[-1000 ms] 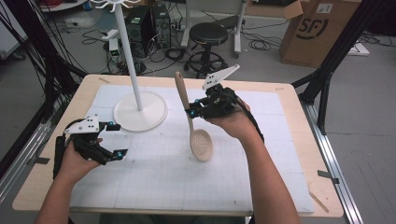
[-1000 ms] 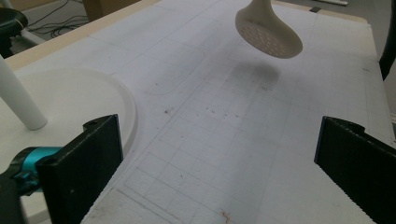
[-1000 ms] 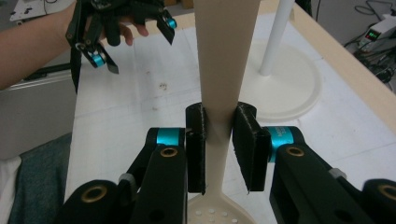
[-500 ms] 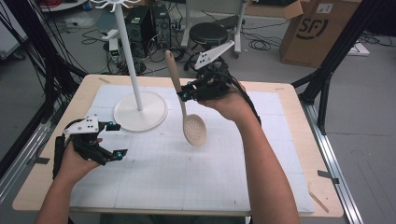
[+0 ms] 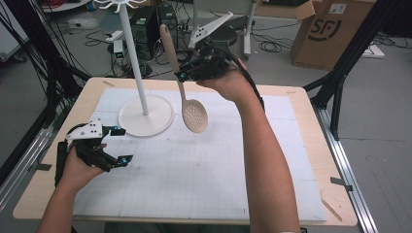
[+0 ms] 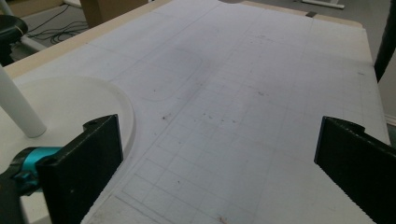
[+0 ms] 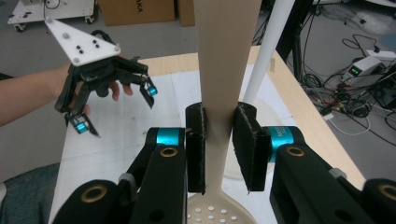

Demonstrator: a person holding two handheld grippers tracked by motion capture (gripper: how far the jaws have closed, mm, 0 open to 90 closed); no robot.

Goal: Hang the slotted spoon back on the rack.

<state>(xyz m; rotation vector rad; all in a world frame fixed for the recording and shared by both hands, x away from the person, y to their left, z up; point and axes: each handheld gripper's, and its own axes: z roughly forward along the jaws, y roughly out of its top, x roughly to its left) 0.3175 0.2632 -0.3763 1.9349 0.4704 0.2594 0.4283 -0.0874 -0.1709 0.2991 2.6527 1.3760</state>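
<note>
A beige slotted spoon (image 5: 195,115) hangs in the air over the white mat, bowl down and handle tilted up toward the back. My right gripper (image 5: 182,76) is shut on its handle just above the bowl. In the right gripper view the two black pads (image 7: 195,140) press on both sides of the spoon handle (image 7: 226,56). Just left of the spoon stands a white stand, with its thin pole (image 5: 133,58) on a round base (image 5: 145,116). At the table's left my left gripper (image 5: 124,144) rests open, nothing between its jaws, close to the base (image 6: 60,102).
A white gridded mat (image 5: 218,165) covers most of the wooden table (image 5: 311,145). Black frame posts (image 5: 340,82) stand at the table's right and left sides. Behind the table are a cardboard box (image 5: 330,34), cables and equipment on the floor.
My right gripper has lifted the spoon up and toward the back, nearer the stand's pole; the bowl now hangs well above the mat. The left gripper has stayed put.
</note>
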